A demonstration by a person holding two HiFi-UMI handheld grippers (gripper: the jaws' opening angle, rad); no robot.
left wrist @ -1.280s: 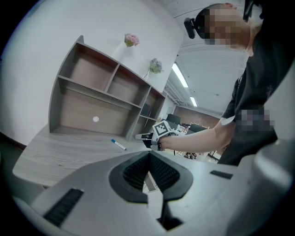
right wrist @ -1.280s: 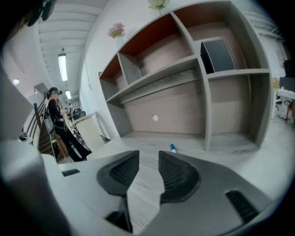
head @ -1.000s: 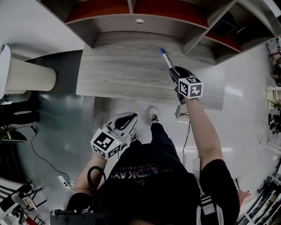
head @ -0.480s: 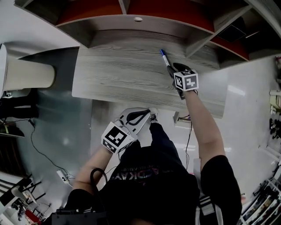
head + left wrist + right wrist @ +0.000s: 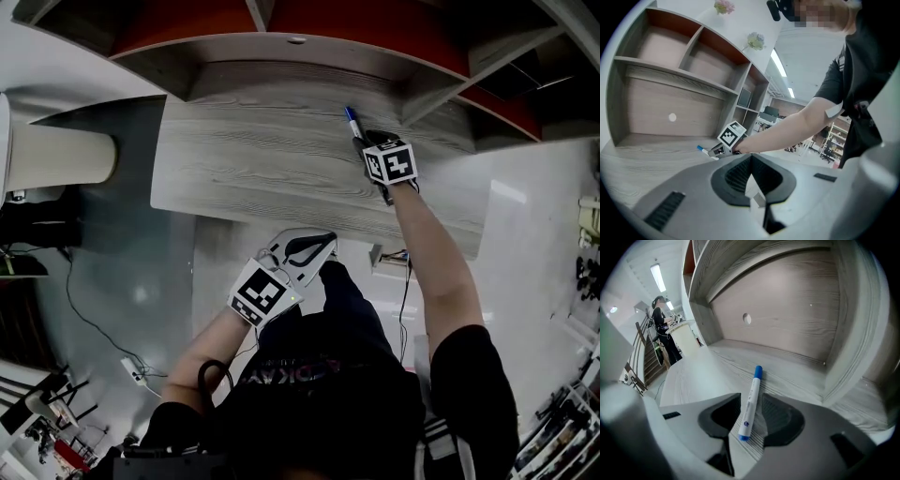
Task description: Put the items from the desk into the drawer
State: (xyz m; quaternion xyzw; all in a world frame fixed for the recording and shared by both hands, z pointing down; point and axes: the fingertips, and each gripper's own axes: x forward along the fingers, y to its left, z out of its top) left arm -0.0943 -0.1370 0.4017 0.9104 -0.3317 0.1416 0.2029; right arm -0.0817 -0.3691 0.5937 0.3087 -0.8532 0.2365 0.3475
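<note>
R gripper [image 5: 749,417]: jaws wide, just been opening; white blue-capped marker pen [image 5: 751,399] lies betw. them on grey wood-grain desk [image 5: 705,378], ungripped.

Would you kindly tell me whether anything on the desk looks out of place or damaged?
Nothing stands out. The pen lies flat, capped and intact on the desk, between the jaws of the right gripper, which have just been opening and do not press on it.

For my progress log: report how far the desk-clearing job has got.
Done: nothing visibly stowed; no drawer shows. In hand: the right gripper, jaws just opened wider, straddles the blue pen lying on the desk, not gripping. The left gripper is shut, empty. Left: grip, carry, stow.
</note>
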